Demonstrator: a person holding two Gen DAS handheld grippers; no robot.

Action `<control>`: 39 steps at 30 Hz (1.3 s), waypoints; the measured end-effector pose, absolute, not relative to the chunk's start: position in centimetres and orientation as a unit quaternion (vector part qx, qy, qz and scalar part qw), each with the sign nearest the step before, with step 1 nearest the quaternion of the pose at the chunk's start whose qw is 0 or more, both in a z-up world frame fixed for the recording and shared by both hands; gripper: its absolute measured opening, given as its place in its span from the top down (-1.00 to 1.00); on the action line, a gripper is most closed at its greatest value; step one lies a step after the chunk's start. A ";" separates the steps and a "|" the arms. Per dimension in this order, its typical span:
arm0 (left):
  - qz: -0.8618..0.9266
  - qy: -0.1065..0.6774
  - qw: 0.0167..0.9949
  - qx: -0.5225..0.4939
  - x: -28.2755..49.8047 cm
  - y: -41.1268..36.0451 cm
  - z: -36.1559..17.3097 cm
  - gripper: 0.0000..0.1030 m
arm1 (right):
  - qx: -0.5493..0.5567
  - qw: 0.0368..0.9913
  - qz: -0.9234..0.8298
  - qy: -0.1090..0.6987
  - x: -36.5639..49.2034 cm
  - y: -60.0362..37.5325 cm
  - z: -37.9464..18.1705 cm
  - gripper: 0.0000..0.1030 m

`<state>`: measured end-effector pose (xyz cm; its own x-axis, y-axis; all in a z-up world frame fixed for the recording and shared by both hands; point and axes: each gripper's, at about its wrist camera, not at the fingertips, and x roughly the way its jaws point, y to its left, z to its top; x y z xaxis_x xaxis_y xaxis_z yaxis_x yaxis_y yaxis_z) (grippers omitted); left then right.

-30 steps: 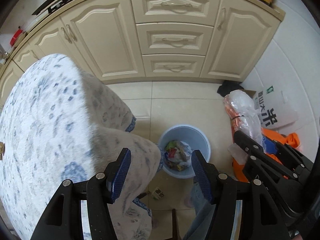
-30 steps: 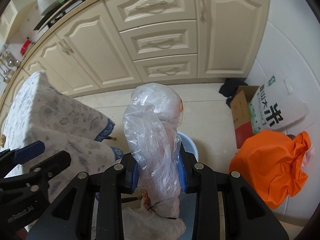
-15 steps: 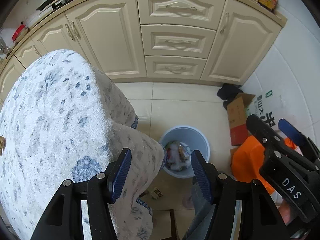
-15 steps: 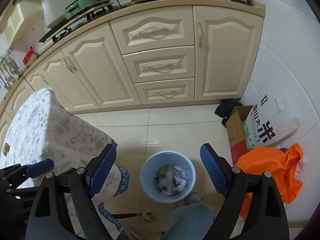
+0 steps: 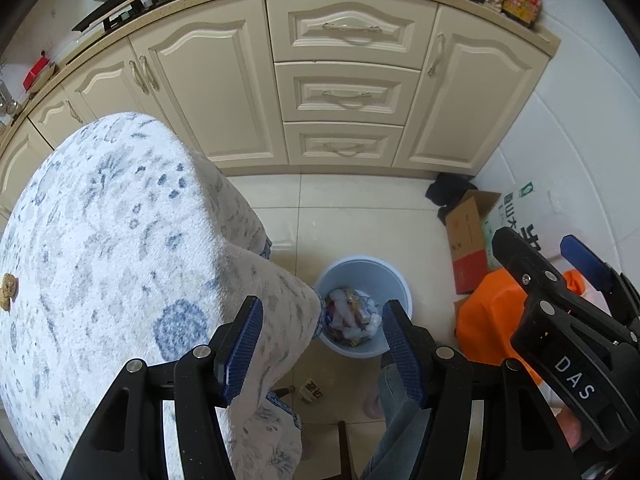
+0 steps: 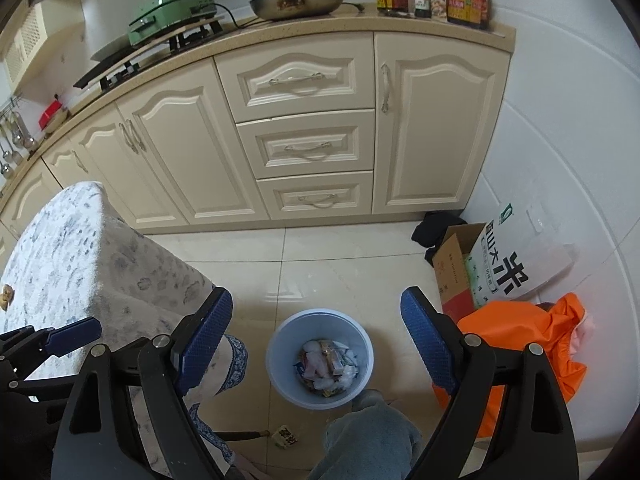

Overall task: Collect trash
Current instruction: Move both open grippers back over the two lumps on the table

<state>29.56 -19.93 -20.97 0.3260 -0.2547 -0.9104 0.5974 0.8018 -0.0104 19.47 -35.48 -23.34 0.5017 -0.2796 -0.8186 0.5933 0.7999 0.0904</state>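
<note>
Right gripper (image 6: 316, 340) spread wide, nothing between jaws. Left gripper (image 5: 320, 340) half spread, also bare. Bin (image 6: 320, 358) lower centre of right view, trash (image 6: 326, 366) heaped at bottom. Small wrapper (image 6: 285, 437) on floor below bin, near table leg.

Risks:
- wrapper overlooked, half hidden by tablecloth (image 6: 100, 264)
- reaching down, gripper may snag cloth or tip light bin
- flat wrapper on smooth tile likely slides from jaws

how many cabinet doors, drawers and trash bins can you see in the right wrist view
Counted in the right wrist view, up to the left picture edge.
cabinet doors: 5
drawers: 3
trash bins: 1
total: 9
</note>
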 end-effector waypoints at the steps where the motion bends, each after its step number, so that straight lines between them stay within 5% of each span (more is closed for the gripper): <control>1: -0.267 0.514 0.798 0.165 29.4 -19.7 -20.8 -0.13 | 0.183 0.848 -0.258 0.426 19.3 -35.3 -23.1 -0.71; 39: -0.125 0.479 0.868 0.026 25.0 7.7 -13.6 -0.31 | 0.059 0.920 -0.090 0.376 23.4 -13.9 -15.1 -0.99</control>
<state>25.03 7.72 -13.65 0.5095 -0.1927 -0.8386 0.2419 0.9674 -0.0753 23.36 -13.87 -15.10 0.7016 -0.1203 -0.7023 0.2094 0.9769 0.0419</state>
